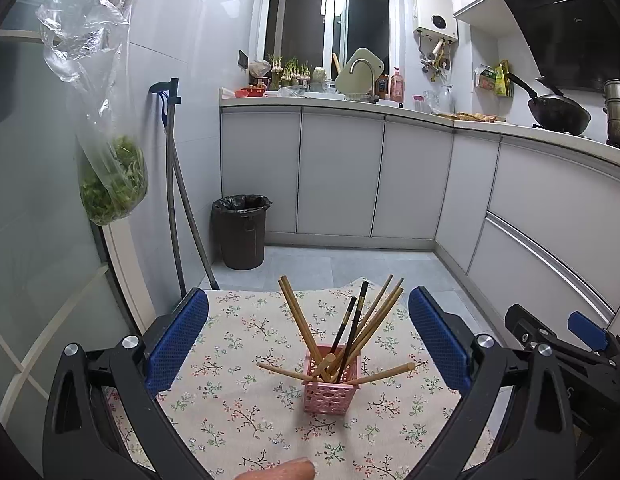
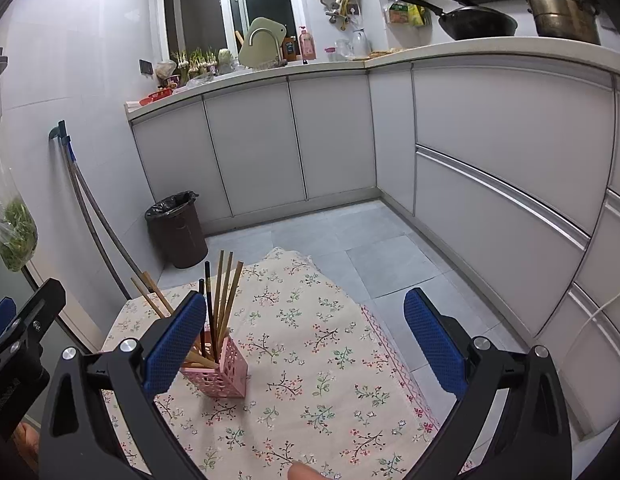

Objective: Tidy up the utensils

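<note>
while the kitchen stretched away behind it, the small worktop (image 1: 238,412) under its flowered cloth (image 2: 317,344) was the largest thing in play, and it stood bare apart from one holder. the left claw (image 1: 308,344) hung over the near side with its blue pads wide apart and nothing between them; the right claw (image 2: 300,344) was likewise spread and empty, off to the right over open cloth. the pink holder (image 1: 329,388) stood upright near the middle of the worktop, framed between the left pads but touching neither. the chopsticks (image 1: 369,320) were all in it, most leaning fanned outward, two dark ones (image 1: 351,328) among the pale wood. two pale sticks (image 1: 379,375) lay almost flat across the rim, poking out to either side.

judging by this, the sorting looked nearly done, and what remained was probably to stand those low sticks upright. that would go best by closing on one stick alone, near its free end, and tipping it up slowly so the light holder did not slide or topple; the other claw could steady the holder's wall.

there was free cloth right of the holder and in front of it. the far edge dropped straight to the tiled floor (image 2: 349,240), and the left edge sat close to the wall, so reaches looked safer from the near and right sides.
</note>
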Available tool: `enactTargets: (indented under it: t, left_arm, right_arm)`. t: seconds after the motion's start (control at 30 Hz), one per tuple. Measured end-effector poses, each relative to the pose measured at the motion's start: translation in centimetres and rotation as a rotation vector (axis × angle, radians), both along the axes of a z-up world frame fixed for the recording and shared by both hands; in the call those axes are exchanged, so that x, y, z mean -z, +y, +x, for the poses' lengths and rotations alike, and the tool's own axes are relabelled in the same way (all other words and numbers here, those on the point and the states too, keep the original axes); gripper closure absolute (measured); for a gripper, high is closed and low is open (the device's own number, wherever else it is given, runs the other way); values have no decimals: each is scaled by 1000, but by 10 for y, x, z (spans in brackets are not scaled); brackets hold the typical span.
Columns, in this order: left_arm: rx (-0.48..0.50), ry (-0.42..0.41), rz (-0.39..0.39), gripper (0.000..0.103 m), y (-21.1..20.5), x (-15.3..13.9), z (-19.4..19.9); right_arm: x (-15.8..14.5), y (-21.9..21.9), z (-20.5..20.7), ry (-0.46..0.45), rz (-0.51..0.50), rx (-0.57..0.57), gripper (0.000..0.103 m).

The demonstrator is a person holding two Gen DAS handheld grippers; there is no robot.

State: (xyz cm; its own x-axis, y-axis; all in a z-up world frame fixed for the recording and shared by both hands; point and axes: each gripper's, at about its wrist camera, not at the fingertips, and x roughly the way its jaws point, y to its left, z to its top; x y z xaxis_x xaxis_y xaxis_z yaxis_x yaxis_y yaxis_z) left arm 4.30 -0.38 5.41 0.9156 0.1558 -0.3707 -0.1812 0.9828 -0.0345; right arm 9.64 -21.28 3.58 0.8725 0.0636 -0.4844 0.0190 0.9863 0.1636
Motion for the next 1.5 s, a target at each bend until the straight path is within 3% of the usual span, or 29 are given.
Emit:
enactTargets:
  t: [0.87, 1.5]
  left_arm:
    - [-5, 19, -1, 7, 5, 6, 4]
    - [31, 21, 62, 8, -7, 7, 4]
  right_arm:
    - [3, -4, 2, 18, 30, -8, 7]
    - [4, -5, 2, 24, 39, -11, 6]
